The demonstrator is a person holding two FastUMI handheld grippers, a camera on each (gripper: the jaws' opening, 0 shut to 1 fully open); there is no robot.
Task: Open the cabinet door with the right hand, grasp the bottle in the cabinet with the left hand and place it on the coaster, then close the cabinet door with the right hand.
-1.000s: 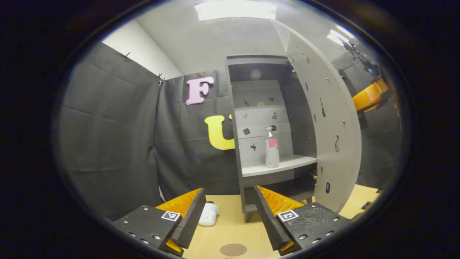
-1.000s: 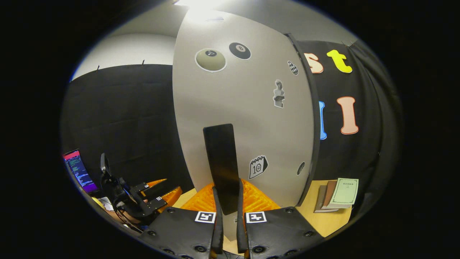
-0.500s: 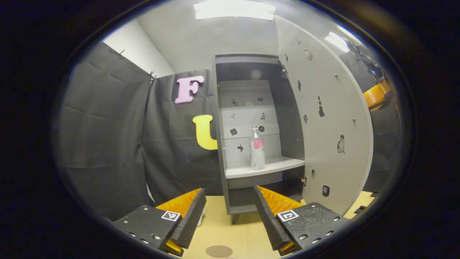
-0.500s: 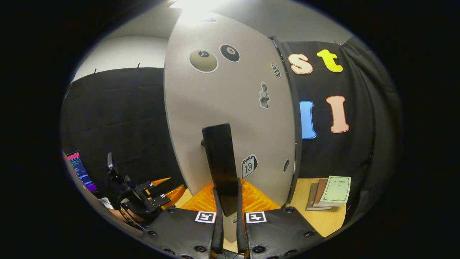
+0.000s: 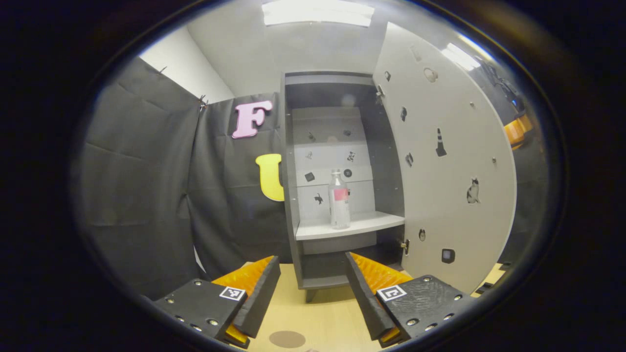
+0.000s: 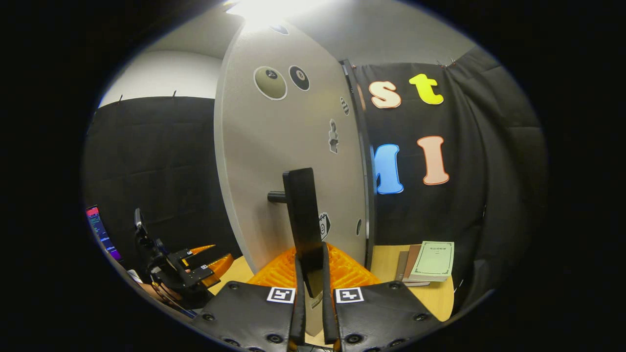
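1. Left gripper view: the left claw (image 5: 313, 288) is spread wide, holding nothing; the bottle (image 5: 339, 199) stands upright on the shelf (image 5: 352, 226), far ahead.
2. Right gripper view: the right claw (image 6: 310, 313) is clenched on the door (image 6: 279, 156) handle (image 6: 303, 220).
3. The bottle looks light, clear plastic, likely slippery and squashy; grip mid-body at the label.
4. The coaster (image 5: 287, 339) lies near on the tabletop (image 5: 318, 318).

both grippers (image 5: 313, 288) carry black screwed plates with square white-bordered tags.
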